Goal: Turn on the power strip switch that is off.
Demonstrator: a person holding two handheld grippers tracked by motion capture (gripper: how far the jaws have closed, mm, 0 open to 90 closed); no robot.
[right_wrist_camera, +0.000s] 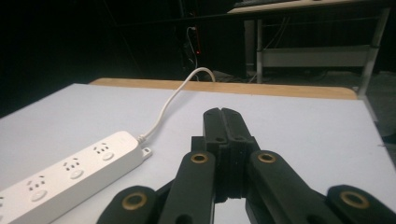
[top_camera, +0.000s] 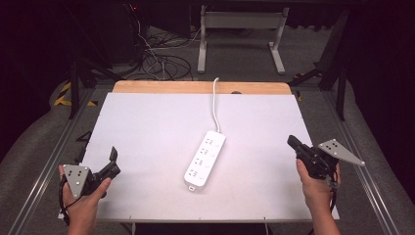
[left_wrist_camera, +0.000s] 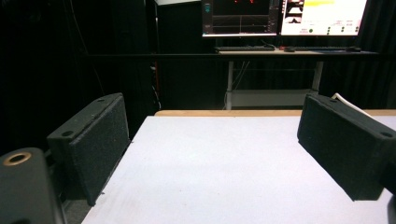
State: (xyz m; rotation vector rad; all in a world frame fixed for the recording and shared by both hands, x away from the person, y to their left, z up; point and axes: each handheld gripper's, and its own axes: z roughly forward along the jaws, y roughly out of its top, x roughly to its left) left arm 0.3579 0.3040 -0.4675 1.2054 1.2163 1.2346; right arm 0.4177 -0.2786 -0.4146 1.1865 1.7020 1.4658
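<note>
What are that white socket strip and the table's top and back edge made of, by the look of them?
The socket strip looks like smooth, slightly glossy white plastic, with moulded rounded corners. The table top looks like a matte white board or sheet, flat and without shine; which one is unclear. The back edge looks like light wood, tan with a rounded corner.

We see the power strip [top_camera: 205,160] lying near the middle of the counter [top_camera: 147,127], its cable [top_camera: 215,105] running off toward twelve o'clock. From the strip, the left hand-held gripper [top_camera: 113,161] sits at eight o'clock and the right hand-held gripper [top_camera: 295,144] at three, both well apart from it.
</note>
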